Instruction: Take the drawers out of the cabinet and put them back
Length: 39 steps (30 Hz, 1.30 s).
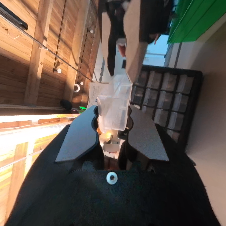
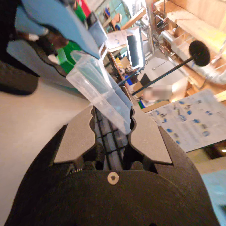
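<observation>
Left claw is clamped on a clear plastic drawer, fingers pressed on its two side walls, drawer lifted free and hanging just beside the black drawer cabinet. Cabinet lies on the pale counter, its grid mostly filled with other clear drawers.

Right claw also has a clear drawer between its fingers – the drawer runs diagonally up and away, and only its near end sits in the grip. Right finger touches the drawer's corner; whether the left finger presses the other wall I cannot tell for sure, the frame is smeared, but it reads as a grip on the drawer. Cabinet grid shows through the gap below.

Risks from here:
- Right drawer is held by one end and skewed – it could pivot or slip out if swung fast, and land on the counter or on the cabinet
- Slick thin plastic walls; too much squeeze may bow them, too little lets the drawer slide
- Re-inserting a tilted drawer will likely jam it on the slot edge, or shove the light cabinet along the counter, since neither claw is free to brace it
- Both claws are loaded and close to the same cabinet, so the two drawers may knock each other
- Blur suggests quick motion, bad for lining up with a narrow slot
</observation>
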### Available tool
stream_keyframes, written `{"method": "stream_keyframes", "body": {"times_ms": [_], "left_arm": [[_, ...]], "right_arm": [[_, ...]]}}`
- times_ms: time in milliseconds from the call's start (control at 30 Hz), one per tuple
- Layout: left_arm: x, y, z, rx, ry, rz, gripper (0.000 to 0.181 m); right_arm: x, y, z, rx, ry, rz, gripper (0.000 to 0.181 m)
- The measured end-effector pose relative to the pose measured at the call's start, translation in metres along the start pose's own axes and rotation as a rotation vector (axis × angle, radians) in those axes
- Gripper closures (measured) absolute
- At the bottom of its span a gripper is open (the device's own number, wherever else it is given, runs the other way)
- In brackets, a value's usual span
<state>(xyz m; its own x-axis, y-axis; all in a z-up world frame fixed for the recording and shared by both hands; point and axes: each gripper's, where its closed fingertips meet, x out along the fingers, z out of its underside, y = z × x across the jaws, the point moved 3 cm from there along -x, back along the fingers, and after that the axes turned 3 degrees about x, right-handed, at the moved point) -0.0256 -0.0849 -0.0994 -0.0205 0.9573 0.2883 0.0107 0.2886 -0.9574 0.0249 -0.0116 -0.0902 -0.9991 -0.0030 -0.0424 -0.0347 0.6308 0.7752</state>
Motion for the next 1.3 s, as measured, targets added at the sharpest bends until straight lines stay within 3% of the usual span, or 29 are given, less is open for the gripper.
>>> {"method": "stream_keyframes", "body": {"times_ms": [133,167,233,300,333,500,733,933,1300], "left_arm": [[0.0,-0.003,0.018,0.014,-0.101,-0.016,0.136],[0.0,-0.002,0.022,0.033,-0.133,-0.015,0.136],[0.0,0.0,0.027,0.08,-0.192,-0.018,0.135],[0.002,0.003,0.03,0.115,-0.237,-0.009,0.136],[0.002,0.004,0.03,0.13,-0.258,-0.002,0.136],[0.004,0.012,0.026,0.173,-0.336,0.072,0.135],[0.012,0.014,0.017,0.182,-0.347,0.138,0.135],[0.026,0.016,0.021,0.151,-0.382,0.172,0.135],[0.046,0.018,0.018,0.137,-0.429,0.222,0.136]], "right_arm": [[-0.012,0.046,0.01,0.283,0.1,0.054,0.135],[-0.013,0.06,0.018,0.363,0.063,0.091,0.147],[-0.012,0.082,0.047,0.586,-0.161,0.098,0.177],[-0.008,0.086,0.061,0.775,-0.3,-0.068,0.181],[-0.005,0.096,0.065,0.816,-0.317,-0.075,0.181],[0.015,0.143,0.097,0.838,-0.486,-0.046,0.181],[0.036,0.141,0.137,0.894,-0.824,-0.273,0.181],[0.04,0.143,0.137,0.923,-0.903,-0.375,0.181],[0.039,0.143,0.136,0.884,-0.889,-0.336,0.181]]}}
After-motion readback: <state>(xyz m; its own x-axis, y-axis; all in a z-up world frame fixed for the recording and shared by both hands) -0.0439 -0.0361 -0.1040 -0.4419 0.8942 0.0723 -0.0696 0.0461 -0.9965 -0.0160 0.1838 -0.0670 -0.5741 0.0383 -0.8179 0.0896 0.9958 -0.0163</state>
